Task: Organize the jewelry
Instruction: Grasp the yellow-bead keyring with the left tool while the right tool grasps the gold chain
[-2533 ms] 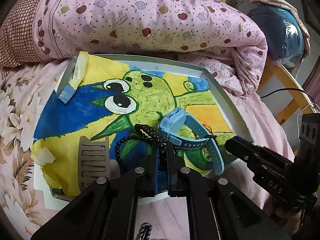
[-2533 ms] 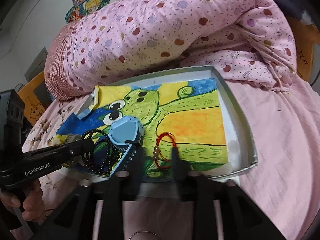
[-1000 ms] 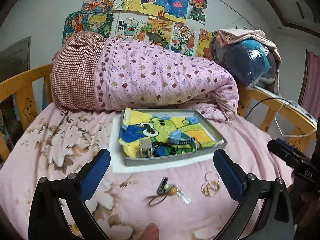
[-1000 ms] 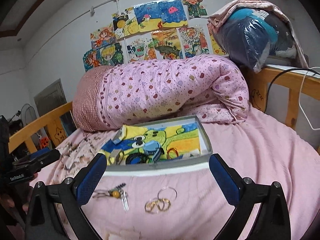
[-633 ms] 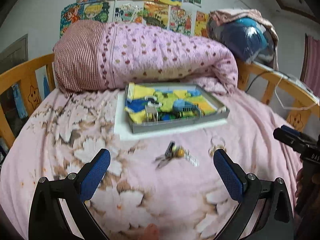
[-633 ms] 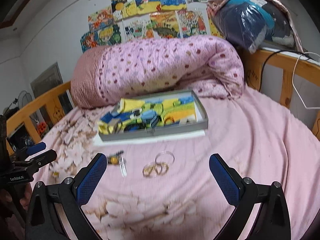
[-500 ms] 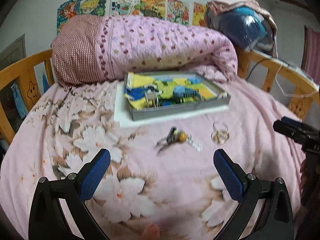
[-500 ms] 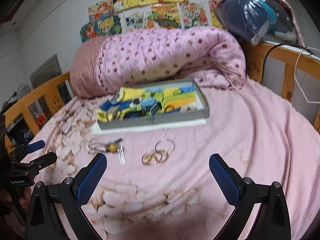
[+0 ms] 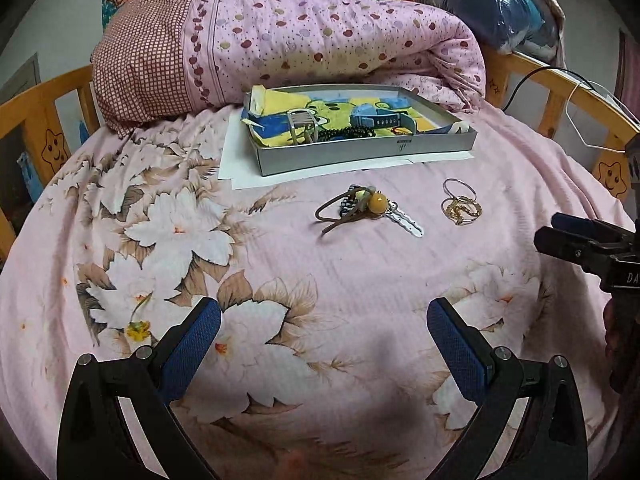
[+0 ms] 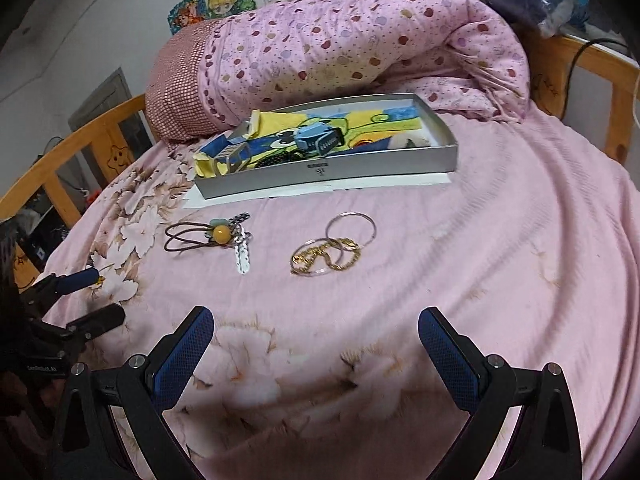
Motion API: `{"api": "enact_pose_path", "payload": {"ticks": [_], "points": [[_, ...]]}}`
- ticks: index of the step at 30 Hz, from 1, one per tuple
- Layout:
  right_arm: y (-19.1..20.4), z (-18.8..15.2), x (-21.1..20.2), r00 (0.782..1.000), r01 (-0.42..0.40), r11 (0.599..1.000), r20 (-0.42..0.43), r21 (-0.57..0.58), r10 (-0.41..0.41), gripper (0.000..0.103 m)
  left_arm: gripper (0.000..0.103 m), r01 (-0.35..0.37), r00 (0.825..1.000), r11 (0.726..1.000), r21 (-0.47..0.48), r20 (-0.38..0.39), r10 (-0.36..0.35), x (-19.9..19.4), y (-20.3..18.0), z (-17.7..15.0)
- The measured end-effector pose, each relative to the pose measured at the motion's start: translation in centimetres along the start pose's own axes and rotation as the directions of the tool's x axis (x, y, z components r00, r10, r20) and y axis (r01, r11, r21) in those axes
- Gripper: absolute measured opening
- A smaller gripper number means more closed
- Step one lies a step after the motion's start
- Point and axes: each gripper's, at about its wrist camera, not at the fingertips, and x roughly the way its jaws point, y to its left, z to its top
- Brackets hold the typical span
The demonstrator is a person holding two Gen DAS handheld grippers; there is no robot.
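Both the left tool [image 9: 324, 332] and right tool [image 10: 316, 340] hover spread wide, holding nothing. The tangled gold chain and thin bangles [image 10: 332, 250] lie on the pink bed [image 10: 500, 240] before the grey tray [image 10: 328, 170]; soft bedding may let them slip a pinch.

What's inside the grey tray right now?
In the grey tray: a painted drawing as liner, a blue watch, black beads, a grey clip. A red bracelet barely shows; the near wall hides the tray floor behind it.
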Motion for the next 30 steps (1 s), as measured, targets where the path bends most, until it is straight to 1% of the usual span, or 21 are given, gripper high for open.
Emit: {"api": "enact_pose_path", "payload": {"ticks": [5, 9, 10, 11, 13, 14, 16, 17, 19, 20, 22, 23, 24, 25, 27, 28, 30], "points": [[-0.4, 1.2, 1.6, 0.999, -0.046, 0.999, 0.008, -0.013, 0.046, 0.103, 0.101, 0.000, 1.000, 0.999, 0.037, -0.014, 0.000, 1.2, -0.1, 0.9], [-1.2, 2.3, 2.8, 0.998, -0.067, 0.998, 0.009, -0.012, 0.068, 0.103, 0.101, 0.003, 1.000, 0.998, 0.067, -0.011, -0.002, 2.3, 0.0, 1.6], [-1.5, 2.6, 3.0, 0.998, -0.068, 0.998, 0.007, -0.008, 0.068, 0.100, 0.101, 0.003, 1.000, 0.997, 0.073, -0.006, -0.003, 2.5, 0.1, 1.8], [-1.8, 2.9, 3.2, 0.998, -0.066, 0.998, 0.003, -0.004, 0.066, 0.096, 0.101, 0.006, 1.000, 0.997, 0.082, -0.001, -0.006, 2.7, 0.0, 2.0], [-2.3, 3.2, 3.7, 0.997, -0.076, 0.997, -0.006, 0.002, 0.076, 0.078, 0.101, 0.013, 1.000, 0.995, 0.101, 0.005, -0.013, 3.2, -0.1, 2.5], [-2.5, 3.4, 4.0, 0.997, -0.076, 0.997, -0.014, 0.005, 0.076, 0.074, 0.101, 0.016, 1.000, 0.993, 0.117, 0.011, -0.017, 3.5, -0.2, 2.8], [-2.7, 3.5, 4.5, 0.997, -0.077, 0.997, -0.027, 0.008, 0.078, 0.059, 0.101, 0.019, 0.999, 0.990, 0.137, 0.025, -0.023, 3.8, -0.3, 3.3], [-2.8, 3.5, 4.9, 0.996, -0.081, 0.997, -0.039, 0.006, 0.081, 0.055, 0.101, 0.022, 0.999, 0.988, 0.150, 0.034, -0.027, 4.1, -0.4, 3.6], [-2.7, 3.6, 5.4, 0.995, -0.084, 0.996, -0.056, 0.000, 0.084, 0.039, 0.100, 0.029, 0.998, 0.986, 0.166, 0.041, -0.036, 4.5, -0.6, 4.0], [-2.7, 3.6, 5.7, 0.994, -0.088, 0.996, -0.064, -0.002, 0.087, 0.037, 0.100, 0.036, 0.998, 0.984, 0.175, 0.045, -0.045, 4.7, -0.6, 4.2], [-2.7, 3.5, 6.2, 0.992, -0.099, 0.995, -0.081, 0.003, 0.099, 0.032, 0.096, 0.044, 0.997, 0.981, 0.188, 0.048, -0.054, 5.2, -0.7, 4.6], [-2.7, 3.5, 6.5, 0.991, -0.099, 0.995, -0.089, 0.005, 0.099, 0.031, 0.091, 0.054, 0.997, 0.979, 0.196, 0.045, -0.064, 5.4, -0.8, 4.7], [-2.7, 3.4, 6.6, 0.991, -0.098, 0.995, -0.095, 0.005, 0.098, 0.028, 0.086, 0.059, 0.997, 0.977, 0.204, 0.042, -0.069, 5.6, -0.8, 4.9], [-2.7, 3.4, 6.9, 0.990, -0.096, 0.995, -0.103, 0.006, 0.096, 0.024, 0.083, 0.062, 0.997, 0.976, 0.210, 0.039, -0.072, 5.7, -0.8, 4.9], [-2.8, 3.4, 7.2, 0.989, -0.084, 0.996, -0.119, 0.012, 0.085, 0.020, 0.072, 0.077, 0.996, 0.972, 0.223, 0.028, -0.085, 6.2, -0.9, 5.1], [-2.9, 3.4, 7.4, 0.989, -0.081, 0.996, -0.124, 0.022, 0.083, 0.017, 0.068, 0.084, 0.996, 0.970, 0.226, 0.021, -0.090, 6.4, -0.9, 5.1], [-3.1, 3.4, 7.6, 0.988, -0.076, 0.996, -0.132, 0.038, 0.080, 0.017, 0.055, 0.097, 0.995, 0.970, 0.222, 0.001, -0.100, 6.8, -0.9, 5.1]]}}
